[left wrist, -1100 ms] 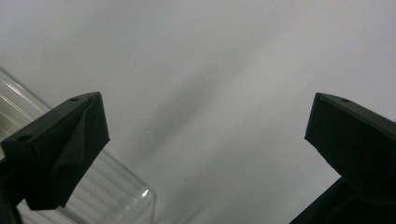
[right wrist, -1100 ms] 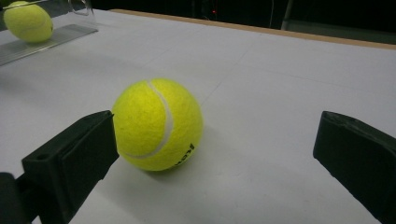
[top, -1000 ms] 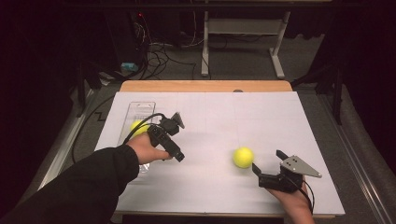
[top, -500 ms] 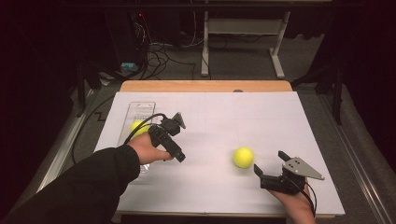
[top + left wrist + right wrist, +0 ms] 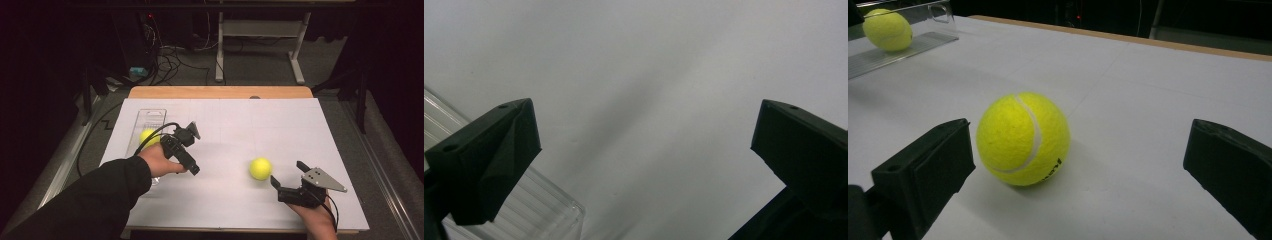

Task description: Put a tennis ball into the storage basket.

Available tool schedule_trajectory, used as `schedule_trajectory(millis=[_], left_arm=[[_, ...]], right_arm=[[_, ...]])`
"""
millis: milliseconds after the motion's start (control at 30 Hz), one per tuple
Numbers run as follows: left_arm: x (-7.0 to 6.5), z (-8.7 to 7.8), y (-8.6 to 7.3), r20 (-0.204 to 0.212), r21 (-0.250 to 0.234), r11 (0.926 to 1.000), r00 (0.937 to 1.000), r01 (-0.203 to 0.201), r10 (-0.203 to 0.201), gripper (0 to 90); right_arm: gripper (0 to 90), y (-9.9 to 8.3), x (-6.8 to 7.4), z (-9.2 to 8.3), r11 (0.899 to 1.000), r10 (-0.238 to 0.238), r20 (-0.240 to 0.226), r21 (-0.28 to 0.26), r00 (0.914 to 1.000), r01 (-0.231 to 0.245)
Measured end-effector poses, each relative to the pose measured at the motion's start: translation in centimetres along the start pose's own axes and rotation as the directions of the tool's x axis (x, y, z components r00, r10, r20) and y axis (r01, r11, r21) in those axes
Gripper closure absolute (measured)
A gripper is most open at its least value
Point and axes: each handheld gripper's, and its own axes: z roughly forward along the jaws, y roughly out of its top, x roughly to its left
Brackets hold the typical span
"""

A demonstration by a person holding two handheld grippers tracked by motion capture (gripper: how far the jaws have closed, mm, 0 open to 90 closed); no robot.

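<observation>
The ball [image 5: 260, 168] lies just up and left of the right gripper [image 5: 288, 176], whose jaws are wide apart and holding nothing.

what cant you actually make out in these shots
- Second tennis ball in the clear tray: high view, partly hidden by the left tool and its cable.
- Print on the near tennis ball: right gripper view, curves under the ball, unreadable.
- Clear tray: left gripper view, cut off by the frame edge.
</observation>
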Motion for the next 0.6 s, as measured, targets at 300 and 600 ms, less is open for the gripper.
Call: schedule_trajectory(millis=[300, 600], left_arm=[[-0.1, -0.1, -0.1, 0.002, 0.002, 1.0, 1.0, -0.003, 0.003, 0.5], [0.1, -0.1, -0.1, 0.011, -0.003, 1.0, 0.9999, 0.005, -0.005, 0.5]], right_arm=[[0.0, 1.0, 1.0, 0.7, 1.0, -0.017, -0.021, 0.002, 0.9996, 0.017], [0.0, 1.8, 1.8, 2.1, 1.0, -0.019, -0.048, 0.023, 0.9987, 0.02]])
